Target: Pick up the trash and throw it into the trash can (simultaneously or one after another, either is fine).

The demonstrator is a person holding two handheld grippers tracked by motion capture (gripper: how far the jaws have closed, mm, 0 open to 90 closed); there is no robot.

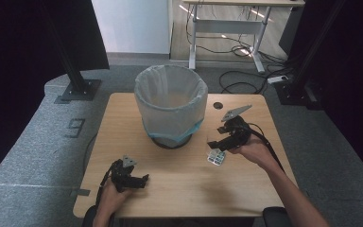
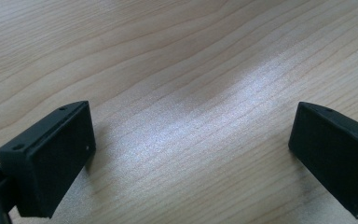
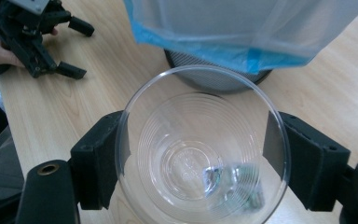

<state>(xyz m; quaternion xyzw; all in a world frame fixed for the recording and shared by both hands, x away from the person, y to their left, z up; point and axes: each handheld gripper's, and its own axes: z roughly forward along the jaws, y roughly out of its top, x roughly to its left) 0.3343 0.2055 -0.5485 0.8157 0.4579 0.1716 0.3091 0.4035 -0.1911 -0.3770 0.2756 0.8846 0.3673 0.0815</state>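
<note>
Right gripper view, clear cup (image 3: 200, 154) mouth toward camera, clamped by right claw (image 3: 198, 158)

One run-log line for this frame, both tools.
right tool: shut on clear plastic cup, beside lined bin | left tool: open, empty, over table | small packet: on table

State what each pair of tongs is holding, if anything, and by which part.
The right tongs grip a clear plastic cup by its side wall just under the rim, one jaw on each side. The left tongs stand open over bare table, holding nothing.
</note>
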